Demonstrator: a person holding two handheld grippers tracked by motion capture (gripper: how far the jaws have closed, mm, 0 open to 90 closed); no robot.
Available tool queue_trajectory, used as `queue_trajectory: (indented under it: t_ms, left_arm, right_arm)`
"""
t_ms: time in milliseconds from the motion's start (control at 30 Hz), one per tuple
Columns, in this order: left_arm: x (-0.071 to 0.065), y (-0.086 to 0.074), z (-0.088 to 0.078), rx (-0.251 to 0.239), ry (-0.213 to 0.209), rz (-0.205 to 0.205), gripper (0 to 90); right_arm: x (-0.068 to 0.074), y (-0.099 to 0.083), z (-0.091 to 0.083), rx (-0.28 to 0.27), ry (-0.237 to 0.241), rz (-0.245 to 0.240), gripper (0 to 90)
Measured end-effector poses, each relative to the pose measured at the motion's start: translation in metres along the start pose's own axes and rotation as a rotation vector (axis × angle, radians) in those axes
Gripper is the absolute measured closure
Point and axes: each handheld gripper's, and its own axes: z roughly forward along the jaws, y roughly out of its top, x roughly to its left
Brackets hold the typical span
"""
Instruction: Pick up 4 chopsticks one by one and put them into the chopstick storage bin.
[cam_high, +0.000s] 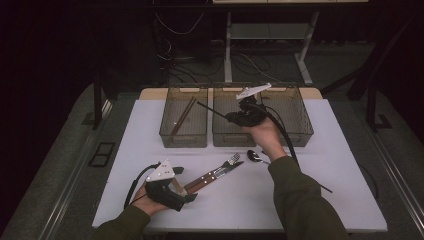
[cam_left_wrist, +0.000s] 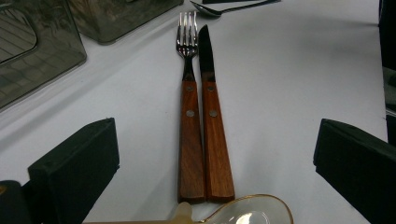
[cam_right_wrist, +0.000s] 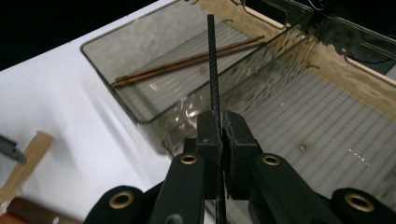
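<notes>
My right gripper (cam_high: 233, 118) (cam_right_wrist: 219, 122) is shut on a thin black chopstick (cam_high: 210, 109) (cam_right_wrist: 212, 60). It holds the stick in the air over the middle smoked bin (cam_high: 230, 139), and the stick's tip points toward the left bin (cam_high: 183, 139). A pair of brown chopsticks (cam_high: 184, 117) (cam_right_wrist: 187, 63) lies in that left bin. My left gripper (cam_high: 186, 184) (cam_left_wrist: 217, 128) rests open on the table at the handle ends of a wooden-handled fork (cam_high: 222, 166) (cam_left_wrist: 189, 93) and knife (cam_high: 231, 168) (cam_left_wrist: 212, 116). A gold-rimmed clear spoon (cam_left_wrist: 247, 212) lies between its jaws, untouched.
A metal spoon (cam_high: 257, 157) (cam_left_wrist: 210, 9) lies on the white table (cam_high: 320, 150) right of the fork tines. A third bin (cam_high: 296, 127) stands at the right of the row, just behind my right hand. Cables trail from both grippers.
</notes>
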Motion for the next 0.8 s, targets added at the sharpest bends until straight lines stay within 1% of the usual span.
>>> queue_trajectory:
  t_ms: [33, 267, 333, 433, 500, 667, 767, 800]
  left_arm:
    - [0.000, 0.000, 0.001, -0.007, 0.000, -0.003, 0.0]
    - [0.000, 0.001, 0.000, 0.007, -0.007, 0.014, 0.0]
    - [0.000, 0.001, 0.001, 0.007, -0.009, 0.018, 0.0]
    - [0.000, 0.001, 0.001, 0.004, -0.011, 0.013, 0.0]
    - [-0.001, 0.001, 0.001, -0.002, -0.014, 0.008, 0.0]
    - [-0.001, 0.001, 0.002, 0.003, -0.025, 0.015, 0.0]
    - [-0.002, 0.001, 0.001, 0.004, -0.025, 0.020, 0.0]
    - [-0.002, 0.001, 0.001, 0.003, -0.025, 0.020, 0.0]
  right_arm:
    - [0.001, 0.003, 0.003, 0.004, -0.002, 0.002, 86.3]
    - [0.004, 0.018, 0.027, 0.030, -0.032, 0.010, 86.3]
    - [0.005, 0.021, 0.034, 0.039, -0.034, 0.016, 86.3]
    - [0.008, 0.027, 0.045, 0.049, -0.037, 0.016, 86.2]
    - [0.010, 0.031, 0.052, 0.057, -0.048, 0.010, 86.2]
    - [0.015, 0.041, 0.069, 0.066, -0.064, 0.010, 86.2]
    - [0.019, 0.046, 0.079, 0.070, -0.060, 0.023, 86.2]
    - [0.020, 0.048, 0.083, 0.073, -0.060, 0.020, 86.3]
